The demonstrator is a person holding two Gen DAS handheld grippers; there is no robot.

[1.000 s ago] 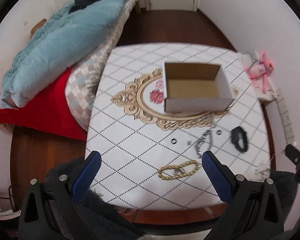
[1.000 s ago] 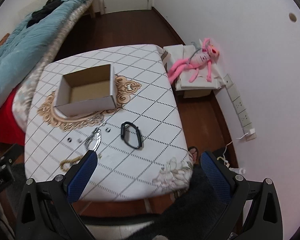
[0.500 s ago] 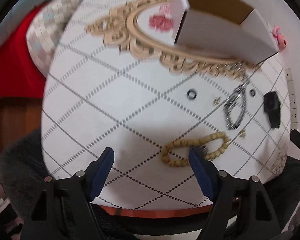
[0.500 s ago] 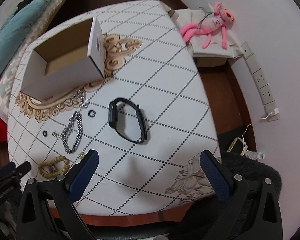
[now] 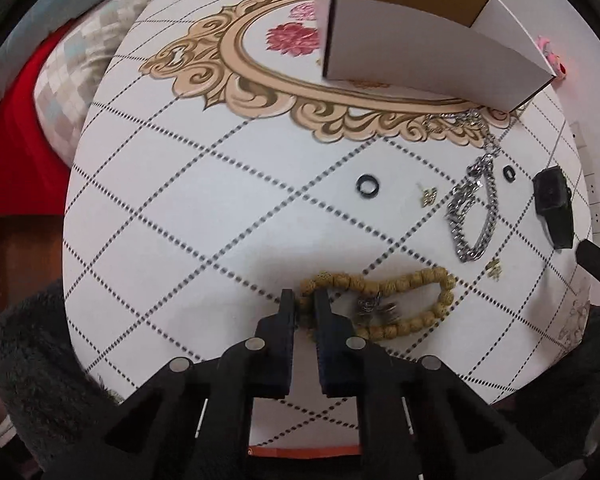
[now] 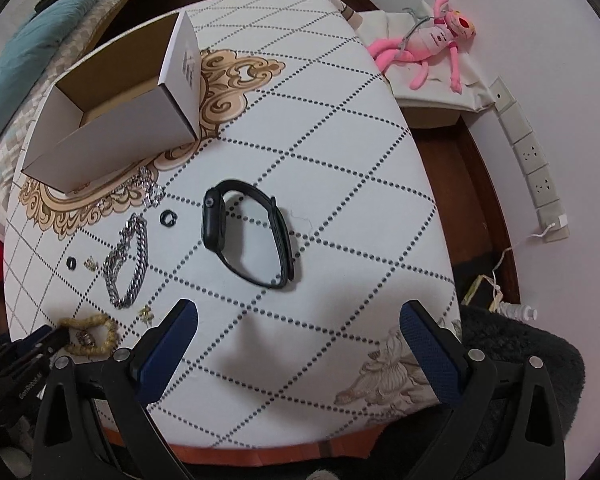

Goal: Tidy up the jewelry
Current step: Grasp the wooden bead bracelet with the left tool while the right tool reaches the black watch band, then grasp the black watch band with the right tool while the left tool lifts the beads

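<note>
My left gripper [image 5: 305, 300] is shut on the left end of a tan beaded bracelet [image 5: 400, 280], which lies on the white patterned table [image 5: 180, 220]. The bracelet also shows in the right wrist view [image 6: 96, 322]. My right gripper [image 6: 298, 314] is open and empty, low over the table just short of a black smartwatch [image 6: 246, 232]. A silver chain bracelet [image 5: 474, 216], two black rings [image 5: 369, 185] [image 5: 509, 172] and small gold earrings [image 5: 428, 196] lie between them. An open white cardboard box [image 5: 428, 44] stands at the back.
A thin silver necklace [image 5: 460, 118] lies against the box's front. A pink plush toy [image 6: 432, 40] lies on a low box right of the table, with a power strip [image 6: 536, 184] along the wall. Bedding [image 6: 32, 40] is piled at the left.
Both grippers have come down close to the table. My left gripper has closed from wide open onto the beaded bracelet's end. My right gripper has moved nearer the smartwatch and stays open.
</note>
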